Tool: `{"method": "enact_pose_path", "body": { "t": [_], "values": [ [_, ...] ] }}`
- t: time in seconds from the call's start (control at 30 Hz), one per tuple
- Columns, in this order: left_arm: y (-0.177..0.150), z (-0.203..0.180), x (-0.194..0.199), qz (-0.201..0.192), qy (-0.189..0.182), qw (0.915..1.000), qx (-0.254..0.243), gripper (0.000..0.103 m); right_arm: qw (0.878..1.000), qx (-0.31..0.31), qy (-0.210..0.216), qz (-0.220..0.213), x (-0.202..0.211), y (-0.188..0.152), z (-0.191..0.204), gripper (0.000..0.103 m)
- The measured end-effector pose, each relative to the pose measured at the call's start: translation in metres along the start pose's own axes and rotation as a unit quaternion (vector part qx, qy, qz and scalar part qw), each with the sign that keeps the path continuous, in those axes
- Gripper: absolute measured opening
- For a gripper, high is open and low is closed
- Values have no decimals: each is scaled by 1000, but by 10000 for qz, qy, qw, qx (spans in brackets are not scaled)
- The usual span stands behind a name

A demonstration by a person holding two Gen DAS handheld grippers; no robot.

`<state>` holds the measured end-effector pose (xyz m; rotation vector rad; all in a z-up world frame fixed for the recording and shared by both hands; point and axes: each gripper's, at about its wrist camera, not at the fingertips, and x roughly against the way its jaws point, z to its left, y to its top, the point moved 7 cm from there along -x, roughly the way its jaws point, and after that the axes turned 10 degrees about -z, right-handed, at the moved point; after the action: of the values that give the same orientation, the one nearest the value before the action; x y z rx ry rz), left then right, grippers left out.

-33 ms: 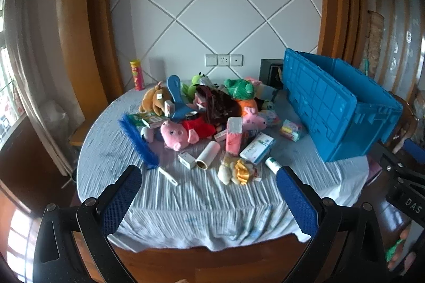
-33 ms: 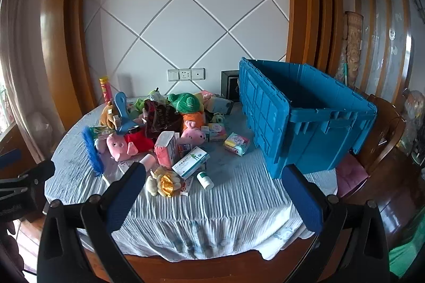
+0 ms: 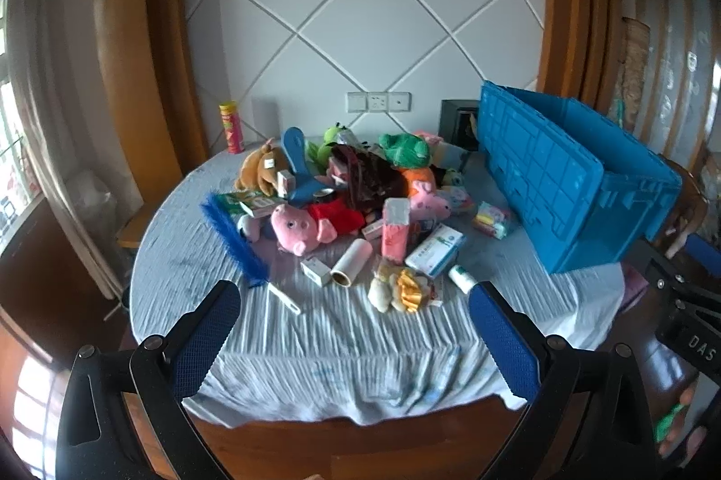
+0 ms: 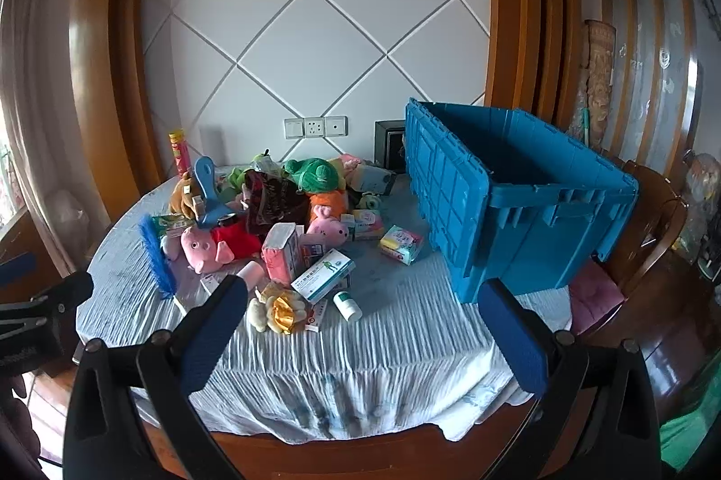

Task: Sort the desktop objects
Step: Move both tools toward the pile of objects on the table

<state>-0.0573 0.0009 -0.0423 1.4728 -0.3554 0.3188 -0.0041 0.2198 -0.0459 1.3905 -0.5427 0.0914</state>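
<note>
Both claws hang short of the table edge, nothing in either. The left gripper (image 3: pixel 353 308) has its two blue-padded fingers (image 3: pixel 205 338) spread wide, and the right gripper (image 4: pixel 360 306) is just as wide open.

Past them is a round table (image 4: pixel 405 349) under a wrinkled pale cloth. Nearest in the pile: one small cream plush with a gold bow (image 3: pixel 403 290), one white bottle (image 4: pixel 347 304) lying on its side, one lint roller refill (image 3: pixel 351 267) and one small white box (image 3: pixel 315 270). Behind those, one white-and-blue medicine box (image 3: pixel 435 250), one pink tissue pack (image 3: pixel 395 227) standing upright, and one blue bristle brush (image 3: pixel 234 239) lying off to the left.

Two pink pig plushes: the big one in red (image 3: pixel 302 227) and a smaller one (image 3: pixel 430 200) further right. One pack of colourful sponges (image 4: pixel 401 243) sits alone between the pile and the crate. Further back there's one brown dog plush (image 3: pixel 259 171), one blue handle (image 3: pixel 297 164) sticking up, one green frog plush (image 4: pixel 313 173), and one red-and-yellow chip can (image 3: pixel 231 126) by the wall.

One big blue crate (image 4: pixel 518 209) sits on the right side of the table, well apart from the pile.
</note>
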Motion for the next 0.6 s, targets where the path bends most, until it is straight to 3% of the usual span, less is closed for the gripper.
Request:
{"method": "enact_pose_path", "body": {
  "t": [0.17, 0.23, 0.3, 0.6],
  "values": [
    [-5, 1, 0, 146, -204, 9997, 46, 103, 9999, -64, -101, -107, -15, 5, -3, 103],
    [-7, 5, 3, 156, -236, 9996, 98, 103, 9981, 63, -168, -593, 13, 7, 4, 103],
    [-6, 6, 10, 141, -243, 9996, 57, 103, 9976, 97, -207, -652, 24, 4, 7, 103],
    [-21, 5, 16, 189, -266, 9995, -28, 103, 9989, 41, -287, -364, 34, -7, 12, 103]
  ]
}}
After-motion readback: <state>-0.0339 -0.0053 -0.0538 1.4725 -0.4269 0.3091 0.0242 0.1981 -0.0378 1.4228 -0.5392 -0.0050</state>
